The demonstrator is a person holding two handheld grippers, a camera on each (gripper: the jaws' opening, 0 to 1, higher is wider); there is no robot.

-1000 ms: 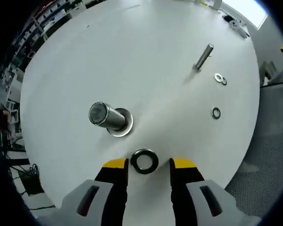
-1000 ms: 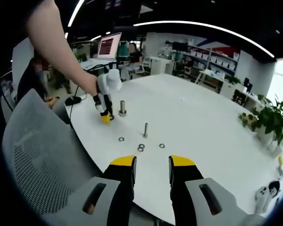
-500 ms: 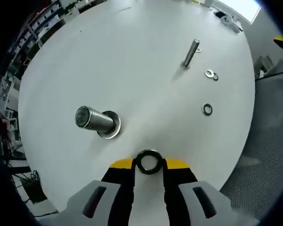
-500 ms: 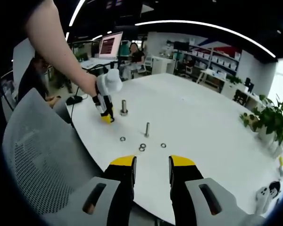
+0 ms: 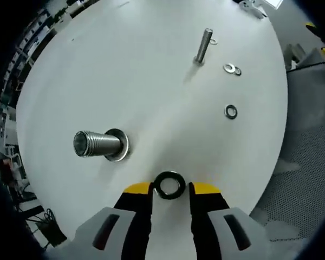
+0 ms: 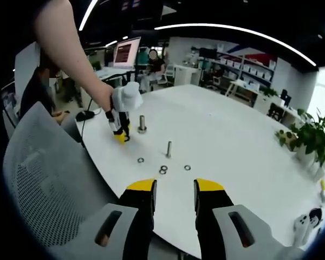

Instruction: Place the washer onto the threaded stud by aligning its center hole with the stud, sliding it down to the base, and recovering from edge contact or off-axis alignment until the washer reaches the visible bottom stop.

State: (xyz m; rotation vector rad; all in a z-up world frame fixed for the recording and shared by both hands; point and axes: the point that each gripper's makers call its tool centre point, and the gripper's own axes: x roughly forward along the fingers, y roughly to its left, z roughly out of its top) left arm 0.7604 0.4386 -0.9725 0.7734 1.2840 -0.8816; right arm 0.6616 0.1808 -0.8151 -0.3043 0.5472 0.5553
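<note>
Closed since a second ago: left gripper [image 5: 170, 189], yellow tips now pinching dark washer [image 5: 169, 184] by its edges; contact with table unclear. Washer's near rim hidden between tips. Round white table [image 5: 151, 86] cut off by view edge. Threaded stud [image 5: 95, 144] stands on flanged base beside washer, apart from it. Thinner bolt [image 5: 203, 45] and small washers [image 5: 231, 111] farther off. Right gripper [image 6: 174, 187] hangs over table edge, jaws narrowly apart, holding nothing. Grey mesh chair [image 6: 49, 179] beside table; office desks, monitor [image 6: 126, 51], plant [image 6: 309, 138] behind.
</note>
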